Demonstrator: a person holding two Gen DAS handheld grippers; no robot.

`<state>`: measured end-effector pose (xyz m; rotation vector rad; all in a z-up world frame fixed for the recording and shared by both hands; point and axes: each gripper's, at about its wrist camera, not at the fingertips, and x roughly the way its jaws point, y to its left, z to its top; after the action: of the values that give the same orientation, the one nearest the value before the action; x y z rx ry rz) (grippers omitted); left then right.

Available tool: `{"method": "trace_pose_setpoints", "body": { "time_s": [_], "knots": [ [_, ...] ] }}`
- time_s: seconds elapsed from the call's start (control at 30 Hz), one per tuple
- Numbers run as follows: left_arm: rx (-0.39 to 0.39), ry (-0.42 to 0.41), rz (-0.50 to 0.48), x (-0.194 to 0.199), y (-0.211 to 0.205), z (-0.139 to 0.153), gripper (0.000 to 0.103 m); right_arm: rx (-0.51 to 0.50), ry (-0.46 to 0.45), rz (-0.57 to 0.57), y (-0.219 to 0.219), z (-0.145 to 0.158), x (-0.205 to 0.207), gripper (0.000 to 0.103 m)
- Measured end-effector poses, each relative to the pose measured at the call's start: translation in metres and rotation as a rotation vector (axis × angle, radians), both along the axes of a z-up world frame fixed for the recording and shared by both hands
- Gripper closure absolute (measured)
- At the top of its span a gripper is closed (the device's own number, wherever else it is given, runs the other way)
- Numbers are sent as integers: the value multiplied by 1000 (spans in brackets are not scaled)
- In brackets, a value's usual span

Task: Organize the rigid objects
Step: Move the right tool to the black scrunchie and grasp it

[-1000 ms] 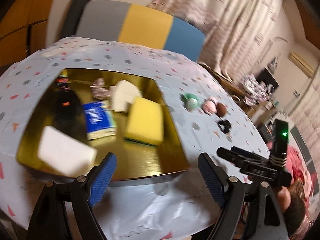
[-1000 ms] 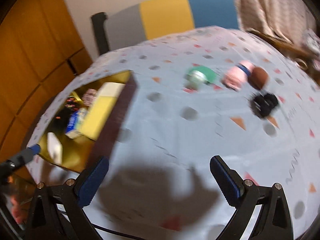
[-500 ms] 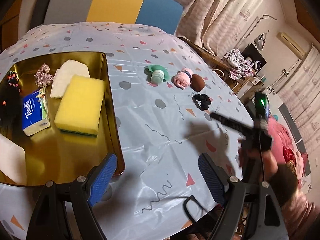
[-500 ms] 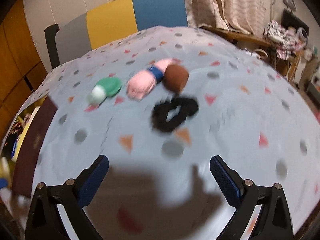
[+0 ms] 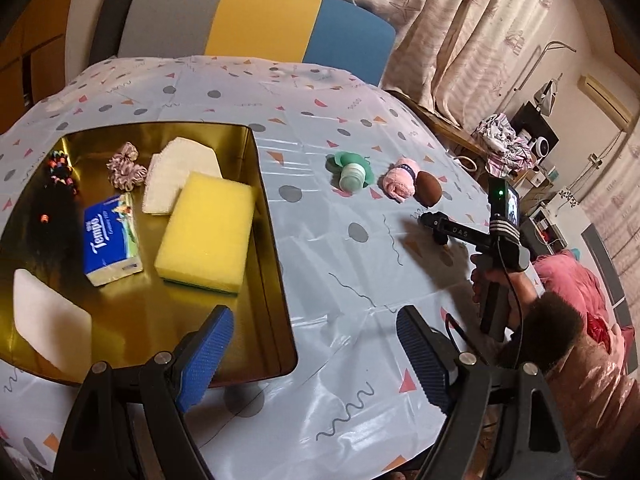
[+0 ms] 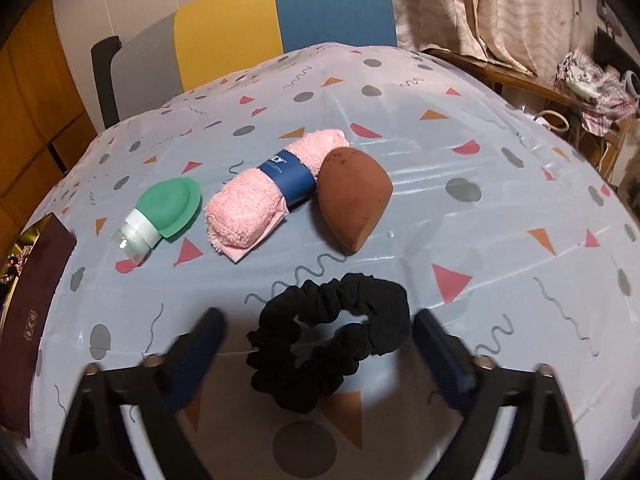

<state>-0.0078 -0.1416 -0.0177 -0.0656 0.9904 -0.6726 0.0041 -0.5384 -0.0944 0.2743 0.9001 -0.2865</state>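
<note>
A black scrunchie (image 6: 332, 344) lies on the patterned tablecloth between the fingers of my right gripper (image 6: 320, 352), whose jaws are closing; the pads stand apart from it on both sides. Beyond it lie a brown makeup sponge (image 6: 352, 196), a rolled pink towel (image 6: 264, 196) and a green squeeze bottle (image 6: 160, 208). In the left wrist view my left gripper (image 5: 312, 352) is open and empty at the near corner of the gold tray (image 5: 276, 240), which holds a yellow sponge (image 5: 208, 232), a tissue pack (image 5: 110, 236), white pads and hair ties. My right gripper (image 5: 434, 226) shows there too.
A chair with a grey, yellow and blue back (image 5: 256, 24) stands behind the table. The tablecloth drops over the table's near edge (image 5: 360, 432). A person's arm (image 5: 560, 320) in a pink sleeve sits at the right. Curtains and cluttered shelves fill the background.
My right gripper swept right from the tray side and down over the black scrunchie, and its fingers have drawn inwards. My left gripper's view shifted right across the tray towards the table's middle.
</note>
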Motion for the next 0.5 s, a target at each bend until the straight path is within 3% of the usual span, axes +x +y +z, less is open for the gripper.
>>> {"method": "trace_pose_setpoints", "body": {
  "time_s": [0.07,0.1,0.23,0.3,0.5],
  "knots": [
    [2,0,-8,0,-6,-1,18,-8,-4,-6,1,-1,0,24],
    [4,-3,-14,0,-10,-1,18,-6,-16,3,2,1,0,35],
    [18,-20,-48,1,-28,3,18,-17,-24,13,6,1,-2,49],
    [22,-28,-59,2,-36,6,18,-17,-28,4,6,1,-3,63],
    [20,-86,-75,12,-65,19,18,48,-63,-38,-3,3,-20,73]
  ]
}}
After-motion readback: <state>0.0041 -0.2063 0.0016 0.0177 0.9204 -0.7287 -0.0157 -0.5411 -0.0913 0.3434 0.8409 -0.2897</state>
